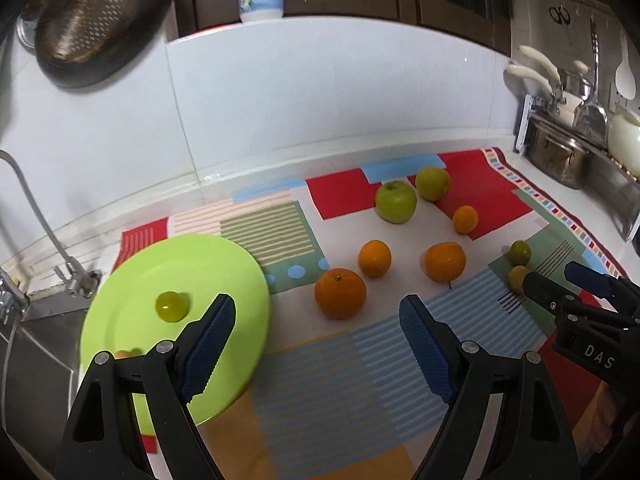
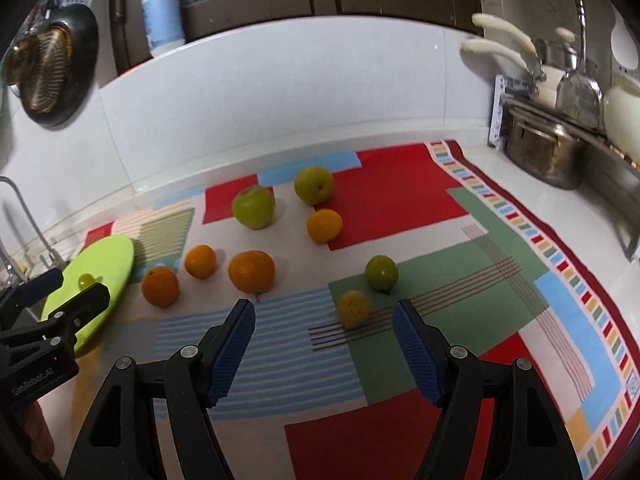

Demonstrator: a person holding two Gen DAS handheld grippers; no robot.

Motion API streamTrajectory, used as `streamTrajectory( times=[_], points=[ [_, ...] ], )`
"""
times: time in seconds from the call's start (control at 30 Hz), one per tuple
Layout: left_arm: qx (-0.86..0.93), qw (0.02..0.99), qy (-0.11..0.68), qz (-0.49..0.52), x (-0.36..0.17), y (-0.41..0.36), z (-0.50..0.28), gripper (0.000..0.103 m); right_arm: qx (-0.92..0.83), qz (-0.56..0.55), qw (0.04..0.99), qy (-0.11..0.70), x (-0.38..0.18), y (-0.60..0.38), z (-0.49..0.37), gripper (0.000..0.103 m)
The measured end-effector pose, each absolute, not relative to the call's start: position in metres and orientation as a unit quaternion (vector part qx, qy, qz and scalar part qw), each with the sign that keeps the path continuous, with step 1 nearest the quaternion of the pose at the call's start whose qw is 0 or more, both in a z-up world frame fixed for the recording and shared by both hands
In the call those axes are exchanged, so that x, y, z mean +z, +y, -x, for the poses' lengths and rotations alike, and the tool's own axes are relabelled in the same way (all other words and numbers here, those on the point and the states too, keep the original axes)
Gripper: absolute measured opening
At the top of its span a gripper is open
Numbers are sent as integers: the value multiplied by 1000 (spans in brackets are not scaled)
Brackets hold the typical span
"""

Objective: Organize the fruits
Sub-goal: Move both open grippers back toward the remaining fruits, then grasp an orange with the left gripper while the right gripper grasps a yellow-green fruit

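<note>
At the far left we see the lime-green plate (image 1: 192, 264) on the patterned cloth (image 1: 320, 380), beside the sink's tap (image 1: 36, 216); a small green fruit (image 1: 171, 306) sits on it. Our left gripper (image 1: 316, 322) hangs above the plate's right edge with jaws spread and nothing between them. Further right, three oranges (image 1: 340, 293) lie loose on the cloth, with a green apple (image 1: 395, 201), a second green fruit (image 1: 432, 183) and a smaller orange (image 1: 465, 219) behind them. Our right gripper (image 2: 324, 322) is released too, empty, its pads just short of a small yellow fruit (image 2: 353, 308); a small round green fruit (image 2: 381, 272) lies just beyond. Pots (image 2: 544, 156) stand at the far right.
</note>
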State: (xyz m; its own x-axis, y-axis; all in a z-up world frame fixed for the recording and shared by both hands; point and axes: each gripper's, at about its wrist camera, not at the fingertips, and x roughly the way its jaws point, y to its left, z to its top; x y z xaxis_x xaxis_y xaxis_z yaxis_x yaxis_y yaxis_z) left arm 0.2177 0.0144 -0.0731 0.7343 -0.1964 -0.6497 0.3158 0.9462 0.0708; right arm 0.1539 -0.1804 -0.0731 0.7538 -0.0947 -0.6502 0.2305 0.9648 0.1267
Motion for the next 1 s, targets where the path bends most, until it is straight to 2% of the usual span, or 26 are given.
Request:
streamTrajectory(
  times=[0.17,0.43,0.63,0.87,1.0],
  points=[
    [-144,921,350,-94,-87,6,-233,84,-94,-108,924,354,-86,-186,-164,70],
    [-148,913,366,-98,-103,-3,-254,77,-96,-121,911,383,-106,-194,-183,56],
    [-155,907,379,-97,-112,-8,-265,66,-90,-131,903,400,-114,-197,-192,49],
    [-165,899,394,-100,-120,-14,-273,44,-94,-127,902,402,-115,-199,-196,38],
    [-163,900,392,-103,-120,-16,-273,42,-95,-123,902,404,-115,-198,-198,28]
  ],
)
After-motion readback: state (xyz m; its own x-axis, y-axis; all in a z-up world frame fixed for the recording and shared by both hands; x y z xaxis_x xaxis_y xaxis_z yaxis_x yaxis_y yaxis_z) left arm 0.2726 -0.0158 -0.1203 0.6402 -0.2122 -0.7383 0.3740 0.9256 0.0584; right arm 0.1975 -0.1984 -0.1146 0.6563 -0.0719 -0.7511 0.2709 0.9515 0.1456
